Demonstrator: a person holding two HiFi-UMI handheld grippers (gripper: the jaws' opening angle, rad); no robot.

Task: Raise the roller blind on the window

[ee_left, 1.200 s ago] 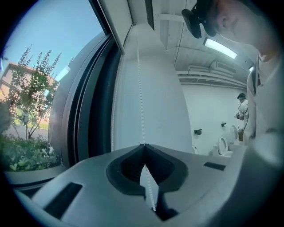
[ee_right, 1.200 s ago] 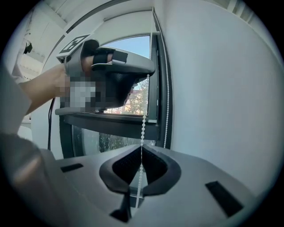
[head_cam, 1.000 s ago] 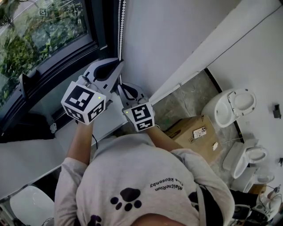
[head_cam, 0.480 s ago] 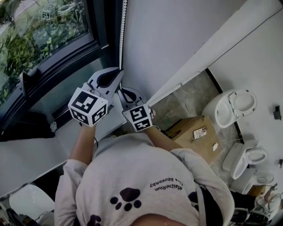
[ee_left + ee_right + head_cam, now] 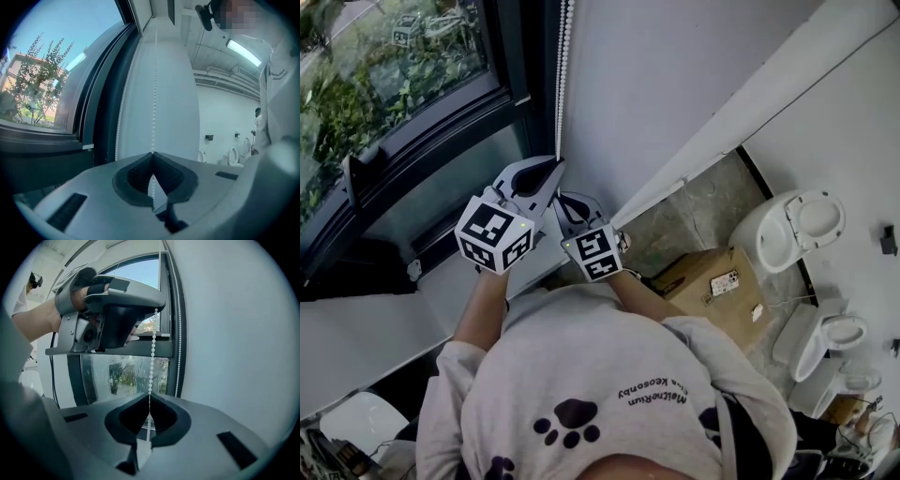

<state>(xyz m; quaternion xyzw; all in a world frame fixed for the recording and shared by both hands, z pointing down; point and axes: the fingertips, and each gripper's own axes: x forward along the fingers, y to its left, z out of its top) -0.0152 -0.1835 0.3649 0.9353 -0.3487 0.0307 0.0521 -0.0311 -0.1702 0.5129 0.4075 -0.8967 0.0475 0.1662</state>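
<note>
Sinking from upper centre toward mid-frame in the head view since a second ago, travelling together, with the left gripper (image 5: 555,167) above and the right gripper (image 5: 562,197) just beneath it. Standing before the window (image 5: 394,94) filling the upper left, beside the white wall (image 5: 675,75) taking up the upper middle; seeing nothing of the roller blind itself, presumably sitting somewhere above the frame. Clamping both pairs of jaws fully together on the bead chain (image 5: 563,66), which comes down the window frame's right edge from the top of the picture. Stacking one pinch over the other on the same run, leaving the second run (image 5: 178,333) hanging free right of centre in the right gripper view. Judging the chain light, limp and smooth-beaded: probably slipping under a flat squeeze, yet catching well with pads seated between beads. Favouring a hold high on the run and a steady straight-down pull, avoiding jerks that might snap the thin cord.
</note>
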